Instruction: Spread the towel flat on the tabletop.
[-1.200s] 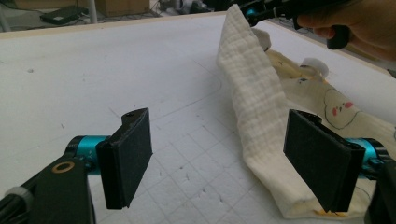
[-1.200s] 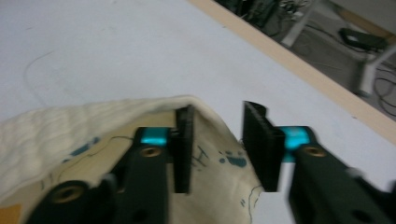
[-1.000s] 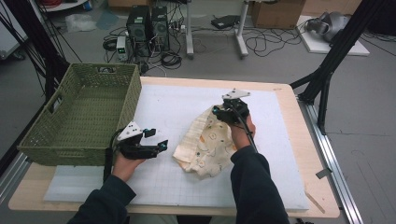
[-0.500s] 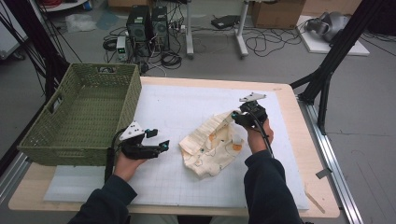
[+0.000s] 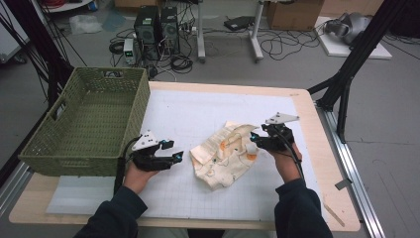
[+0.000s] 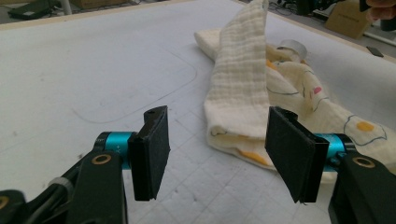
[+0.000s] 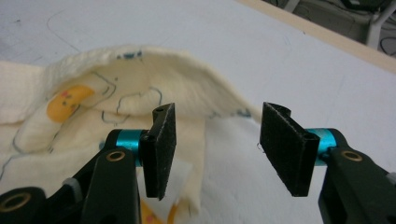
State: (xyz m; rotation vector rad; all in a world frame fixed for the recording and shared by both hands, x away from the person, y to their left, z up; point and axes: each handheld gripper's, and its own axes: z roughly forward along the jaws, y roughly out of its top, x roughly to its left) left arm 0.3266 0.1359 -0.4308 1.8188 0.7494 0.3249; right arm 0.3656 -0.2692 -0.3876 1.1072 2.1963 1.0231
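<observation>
We note the right gripper (image 5: 253, 140) dragged the cream printed muslin cloth (image 5: 224, 157) rightward, then let go, jaws just opening; the left gripper (image 5: 174, 156), beside the cloth, is narrowing on nothing.

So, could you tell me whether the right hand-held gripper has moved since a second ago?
Yes. The right hand-held gripper has moved right, toward the table's right edge, off the cloth.
</observation>
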